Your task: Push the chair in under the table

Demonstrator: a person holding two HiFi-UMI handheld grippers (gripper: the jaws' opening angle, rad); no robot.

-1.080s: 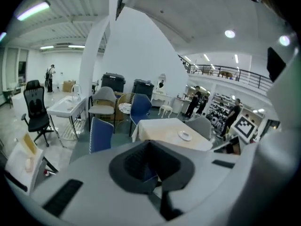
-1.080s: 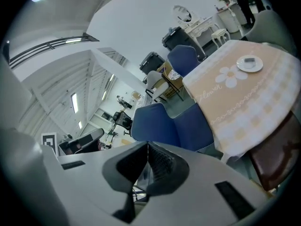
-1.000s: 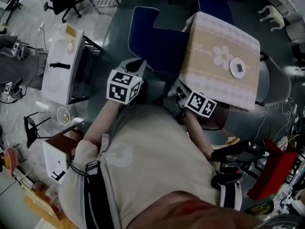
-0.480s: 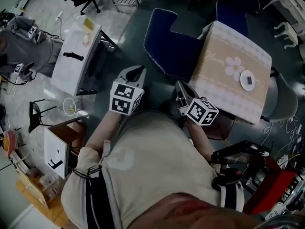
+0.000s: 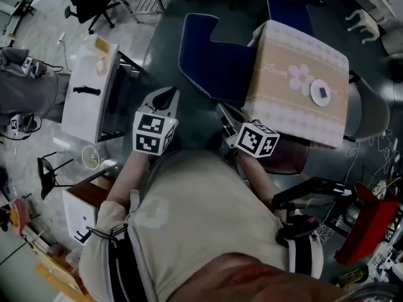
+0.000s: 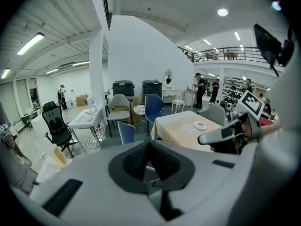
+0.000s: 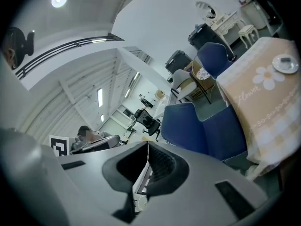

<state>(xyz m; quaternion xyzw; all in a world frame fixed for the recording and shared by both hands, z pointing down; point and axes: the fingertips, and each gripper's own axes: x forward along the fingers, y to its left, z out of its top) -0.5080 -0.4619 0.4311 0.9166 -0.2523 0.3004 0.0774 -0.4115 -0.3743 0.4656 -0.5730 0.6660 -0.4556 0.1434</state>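
Centrally, left tongs (image 5: 165, 96) and right tongs (image 5: 223, 113) are both pressed together, gripping nothing, just below the blue chair (image 5: 211, 61).

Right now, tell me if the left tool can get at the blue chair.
Probably yes. The shut left tool points toward the blue chair, apart from it, with only floor between them.

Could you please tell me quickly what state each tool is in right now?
Left tool: closed, holding nothing.
Right tool: closed, holding nothing.
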